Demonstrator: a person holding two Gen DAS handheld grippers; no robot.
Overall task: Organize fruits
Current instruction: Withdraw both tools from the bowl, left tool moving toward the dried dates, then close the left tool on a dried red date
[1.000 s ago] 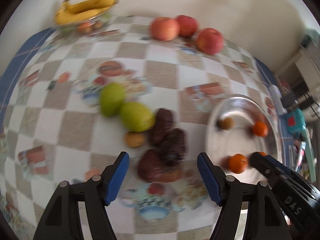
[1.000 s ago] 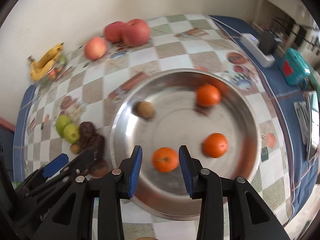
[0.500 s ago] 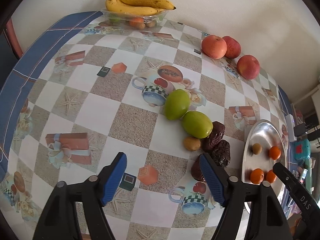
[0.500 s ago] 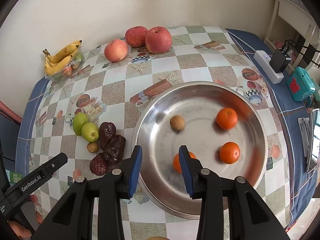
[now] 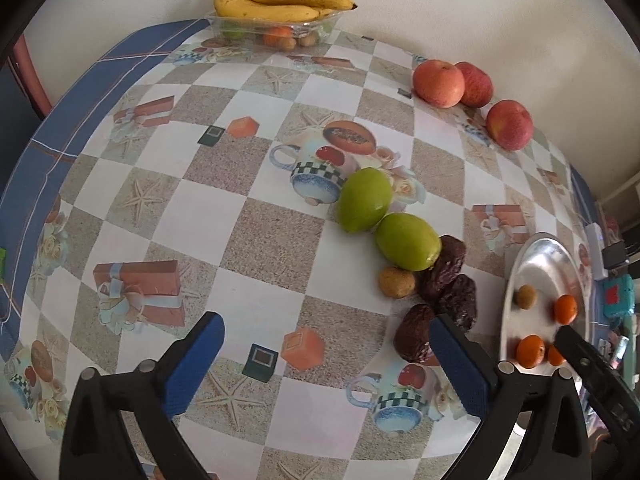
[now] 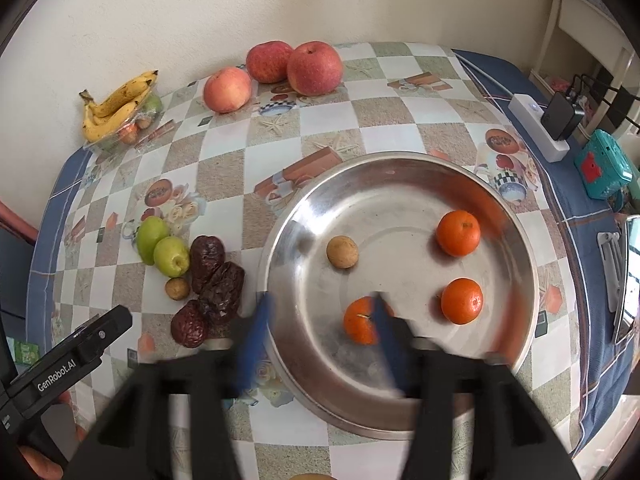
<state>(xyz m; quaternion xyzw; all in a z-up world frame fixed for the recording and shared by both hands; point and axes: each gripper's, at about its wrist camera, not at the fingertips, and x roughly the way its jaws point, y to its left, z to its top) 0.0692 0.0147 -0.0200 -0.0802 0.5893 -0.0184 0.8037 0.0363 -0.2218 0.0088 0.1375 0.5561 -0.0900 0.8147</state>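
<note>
Left wrist view, left gripper (image 5: 326, 356) wide, right gripper (image 6: 320, 338) wide over tangerine (image 6: 360, 320), stem up.

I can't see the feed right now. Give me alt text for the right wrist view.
A steel bowl on a checkered tablecloth holds three oranges and one small tan fruit; the open right gripper, blurred, hovers at its near rim. Left of the bowl lie two green fruits, dark dried dates and another tan fruit; apples and bananas sit by the wall.
</note>
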